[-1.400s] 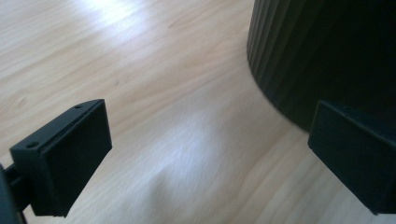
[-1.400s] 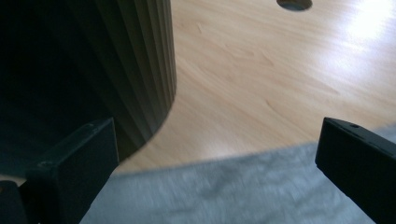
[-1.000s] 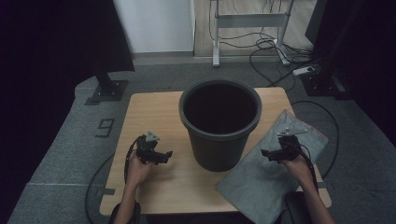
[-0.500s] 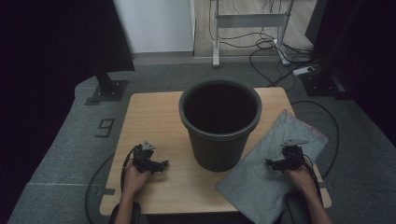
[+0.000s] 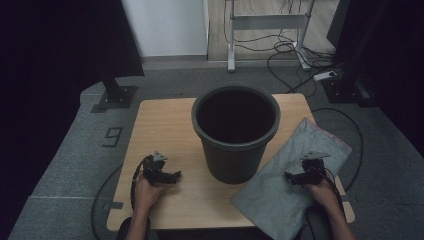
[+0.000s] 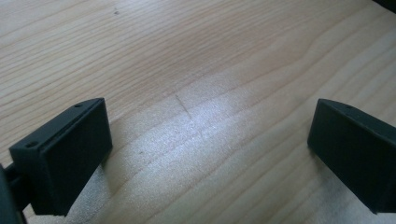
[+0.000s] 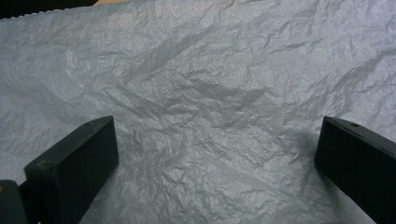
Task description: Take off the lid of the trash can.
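The right gripper (image 5: 291, 176), jaws spread wide and empty, hovered directly over the grey bag (image 5: 280, 187) at lower right of the high view, while the left gripper (image 5: 175, 175), equally open, held nothing over bare table (image 5: 165, 120).

Both grippers drawn back toward the lower frame edge.

The left gripper (image 5: 175, 175) has been pulled from mid-left down to the lower left over bare table (image 5: 165, 120), jaws now turned toward the bucket (image 5: 235, 131). The right gripper (image 5: 288, 175) has been drawn lower right across the grey bag (image 5: 280, 192), jaws turned leftward, spread wide.
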Motion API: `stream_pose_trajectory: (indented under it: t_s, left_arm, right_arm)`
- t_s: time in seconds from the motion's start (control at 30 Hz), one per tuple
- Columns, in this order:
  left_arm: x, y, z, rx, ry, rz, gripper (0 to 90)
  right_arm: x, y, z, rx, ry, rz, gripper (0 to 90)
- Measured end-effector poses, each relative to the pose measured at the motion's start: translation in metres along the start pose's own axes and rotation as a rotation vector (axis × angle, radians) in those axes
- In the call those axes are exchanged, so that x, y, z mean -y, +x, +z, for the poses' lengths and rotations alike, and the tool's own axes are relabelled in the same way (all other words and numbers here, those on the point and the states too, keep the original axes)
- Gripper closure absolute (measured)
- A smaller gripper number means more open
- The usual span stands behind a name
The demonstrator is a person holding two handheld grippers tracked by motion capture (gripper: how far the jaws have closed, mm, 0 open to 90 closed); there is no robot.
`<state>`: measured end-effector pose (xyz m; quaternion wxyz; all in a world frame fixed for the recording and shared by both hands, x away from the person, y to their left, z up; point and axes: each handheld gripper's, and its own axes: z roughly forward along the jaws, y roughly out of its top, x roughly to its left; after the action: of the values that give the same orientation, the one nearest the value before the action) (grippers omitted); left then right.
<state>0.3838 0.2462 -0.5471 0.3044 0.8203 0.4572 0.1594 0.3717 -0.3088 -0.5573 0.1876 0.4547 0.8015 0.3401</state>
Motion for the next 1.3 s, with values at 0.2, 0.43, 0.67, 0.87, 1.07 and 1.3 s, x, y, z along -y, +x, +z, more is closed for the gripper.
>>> stream_pose_trajectory:
  t_s: [0.2, 0.43, 0.67, 0.87, 1.07, 1.3]
  left_arm:
    - [-0.002, 0.0, 0.001, -0.007, 0.002, -0.01, 0.0]
    - [-0.007, 0.002, 0.0, -0.001, 0.043, -0.011, 0.0]
    - [-0.016, 0.003, -0.01, 0.033, 0.007, -0.02, 0.0]
    - [-0.026, 0.0, -0.014, 0.061, 0.033, -0.005, 1.2]
    - [-0.039, 0.001, -0.017, 0.079, 0.038, 0.006, 1.4]
    - [-0.062, 0.001, -0.03, 0.099, 0.018, 0.023, 1.7]
  right_arm:
    - [0.0, 0.0, 0.0, 0.0, 0.0, 0.0, 0.0]
    - [0.0, 0.0, 0.0, 0.0, 0.0, 0.0, 0.0]
    - [0.0, 0.0, 0.0, 0.0, 0.0, 0.0, 0.0]
    - [0.0, 0.0, 0.0, 0.0, 0.0, 0.0, 0.0]
    - [0.0, 0.0, 0.0, 0.0, 0.0, 0.0, 0.0]
    - [0.0, 0.0, 0.0, 0.0, 0.0, 0.0, 0.0]
